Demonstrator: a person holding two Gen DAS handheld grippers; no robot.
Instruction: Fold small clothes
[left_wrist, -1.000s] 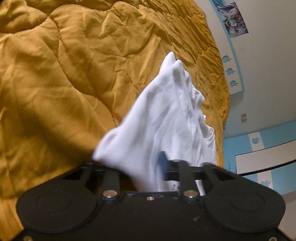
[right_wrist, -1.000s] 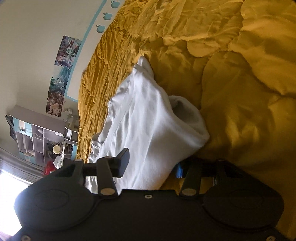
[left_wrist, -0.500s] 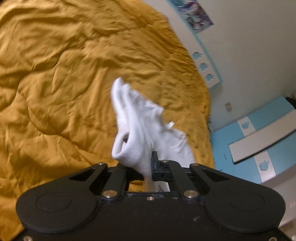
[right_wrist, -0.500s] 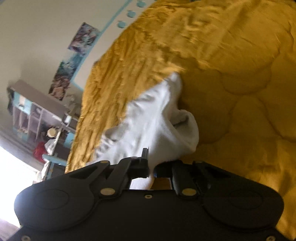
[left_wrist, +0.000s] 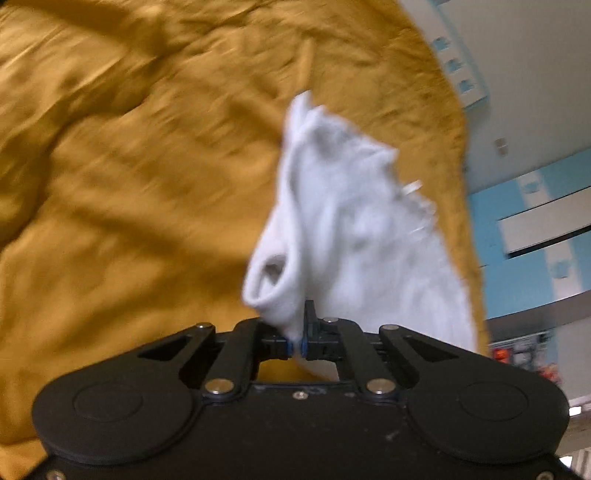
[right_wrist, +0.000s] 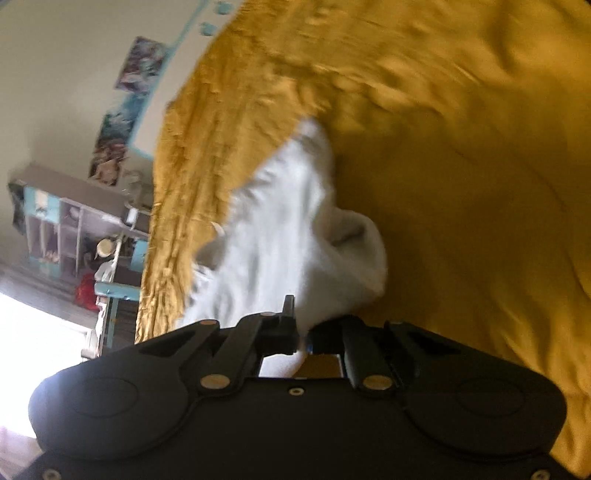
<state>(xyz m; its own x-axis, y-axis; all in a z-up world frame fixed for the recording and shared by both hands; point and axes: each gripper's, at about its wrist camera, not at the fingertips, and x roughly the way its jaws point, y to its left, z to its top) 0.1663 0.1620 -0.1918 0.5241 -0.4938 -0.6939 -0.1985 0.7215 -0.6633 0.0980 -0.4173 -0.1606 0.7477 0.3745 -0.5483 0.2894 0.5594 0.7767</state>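
A mustard-yellow quilt covered the bed and filled most of both views, rumpled and blurred by motion. Above it hung the small white garment, lifted off the quilt and stretched between the two tools, its far end drooping toward the bedding; a rolled cuff or hem opening showed close to the left tool. Which garment it was could not be told through the blur.

The left hand-held gripper was clenched on one edge of the cloth, its jaws nearly together with fabric pinched between them. The right hand-held gripper likewise gripped a neighbouring edge, white cloth caught in the narrow gap.

To do this step well, the two grips probably needed to stay level and draw gently apart, so the cloth hung flat without twist before being lowered. Laying the far end down first and then bringing the held edge over it would likely give a clean crease; a loose pinch risked dropping a corner.
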